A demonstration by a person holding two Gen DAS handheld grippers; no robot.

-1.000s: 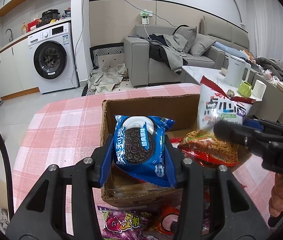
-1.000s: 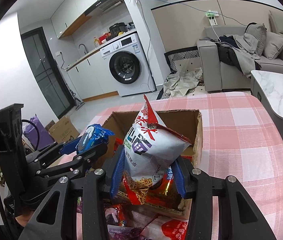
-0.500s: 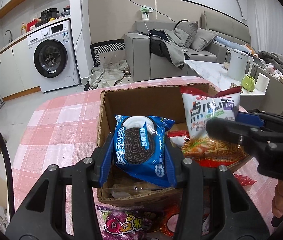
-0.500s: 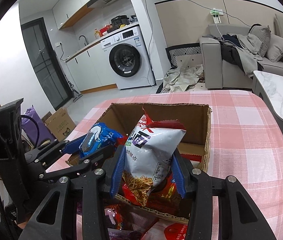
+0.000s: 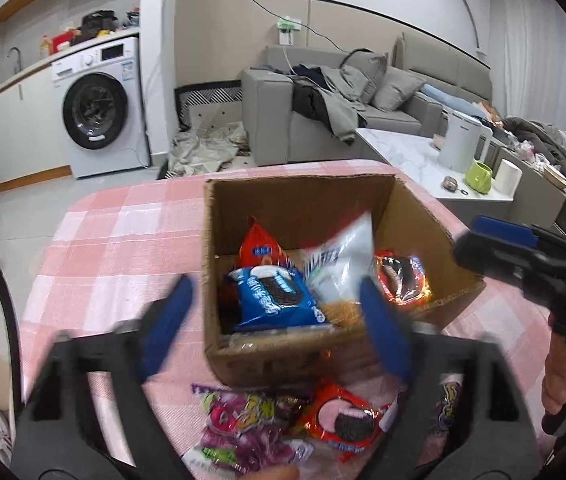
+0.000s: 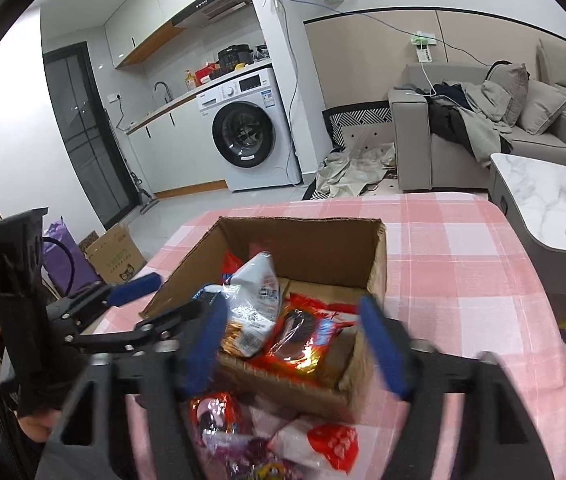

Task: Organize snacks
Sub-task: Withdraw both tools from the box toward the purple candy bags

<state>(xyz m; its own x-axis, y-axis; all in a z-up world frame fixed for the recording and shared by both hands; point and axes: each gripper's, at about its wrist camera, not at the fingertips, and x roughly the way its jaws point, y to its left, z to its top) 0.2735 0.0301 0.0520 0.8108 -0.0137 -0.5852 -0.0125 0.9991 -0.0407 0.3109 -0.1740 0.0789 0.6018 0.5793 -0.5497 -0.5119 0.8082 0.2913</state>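
Observation:
An open cardboard box point(image 5: 303, 196) point(image 6: 307, 240) stands on the pink checked table. Inside lie a blue Oreo pack point(image 5: 273, 298), a white noodle-snack bag point(image 5: 341, 268) point(image 6: 257, 300), a red bag point(image 5: 261, 250) and a red-orange cookie pack point(image 5: 399, 278) point(image 6: 301, 334). My left gripper point(image 5: 275, 324) is open and empty, its blue fingers spread over the box's near wall. My right gripper point(image 6: 291, 344) is open and empty above the box's near edge. It also shows at the right of the left wrist view point(image 5: 523, 252).
Loose snacks lie on the table in front of the box: a purple candy bag point(image 5: 239, 428), a red Oreo pack point(image 5: 343, 420), a red-and-white pack point(image 6: 323, 444). The pink checked table point(image 5: 115, 248) point(image 6: 463, 280) spreads left and right. A marble side table point(image 5: 423, 160) stands beyond.
Both grippers opened and let go: the blue Oreo pack and the white noodle-snack bag dropped into the box. Both grippers pulled back slightly from the box.

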